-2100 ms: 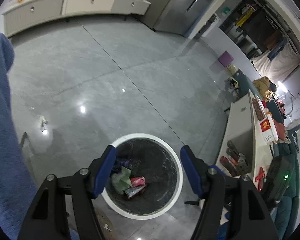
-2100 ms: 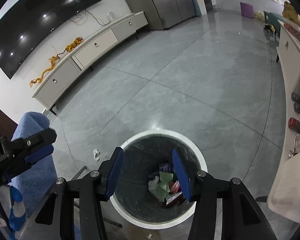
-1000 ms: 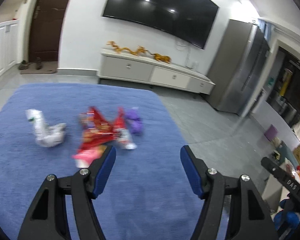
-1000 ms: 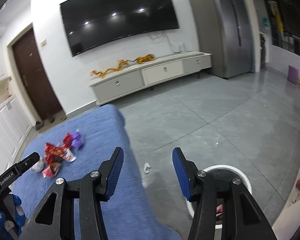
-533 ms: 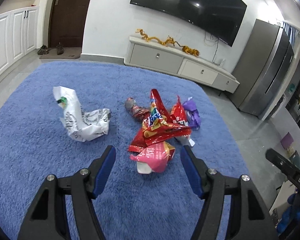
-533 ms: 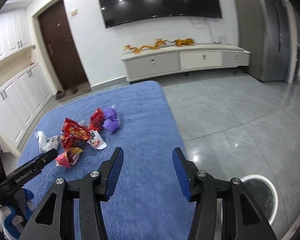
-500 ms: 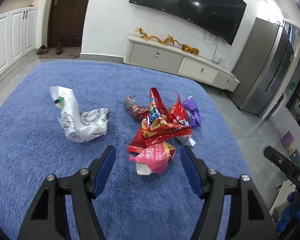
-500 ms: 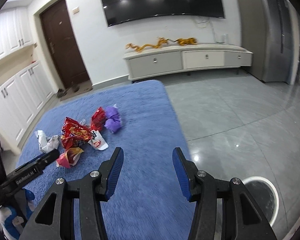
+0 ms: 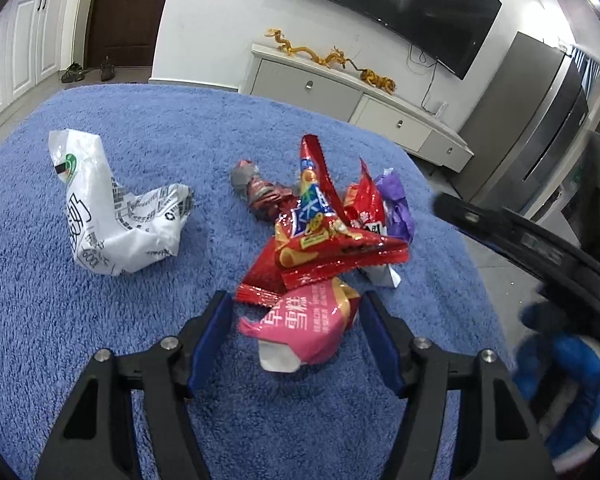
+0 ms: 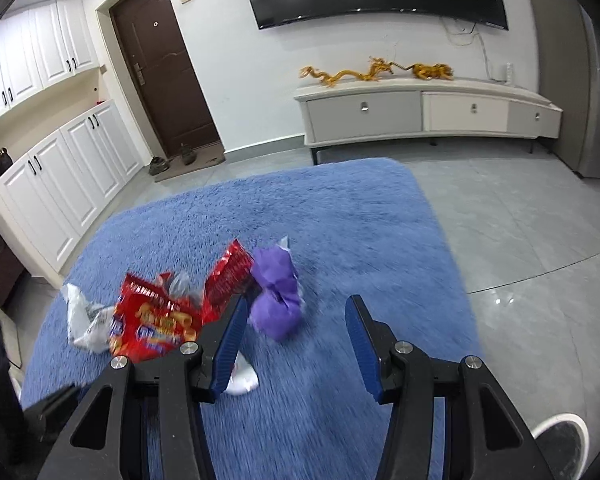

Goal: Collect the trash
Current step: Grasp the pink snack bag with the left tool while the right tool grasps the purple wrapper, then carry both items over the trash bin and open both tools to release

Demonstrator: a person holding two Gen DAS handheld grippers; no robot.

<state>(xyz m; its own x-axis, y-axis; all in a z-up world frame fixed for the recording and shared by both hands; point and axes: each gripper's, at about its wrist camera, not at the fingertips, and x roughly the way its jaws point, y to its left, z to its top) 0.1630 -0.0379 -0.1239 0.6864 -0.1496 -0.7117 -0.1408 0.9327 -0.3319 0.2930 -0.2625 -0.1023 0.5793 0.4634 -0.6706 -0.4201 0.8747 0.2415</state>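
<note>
Both grippers have swung from the bin to the fluffy blue rug point(image 9: 148, 152). Left view: left gripper point(image 9: 296, 336) closing, unclenched, around a crumpled pink snack wrapper point(image 9: 304, 326). Right view: right gripper point(image 10: 294, 342), released, nears a purple crumpled wrapper point(image 10: 278, 296).

Your left gripper point(image 9: 296, 326): two black angular finger arms with triangular cut-outs, a pair of silver screw heads on each, and flat blue pads point(image 9: 210, 344) lining the inner faces. Your right gripper point(image 10: 294, 338): the same build, black arms, silver screws in pairs, blue pads point(image 10: 360, 340) (ribbed along the edge). Off to the right of your left gripper, the other unit shows as a black bar with small pale lettering, too blurred to read, above a blue-and-white glove point(image 9: 560, 384).
</note>
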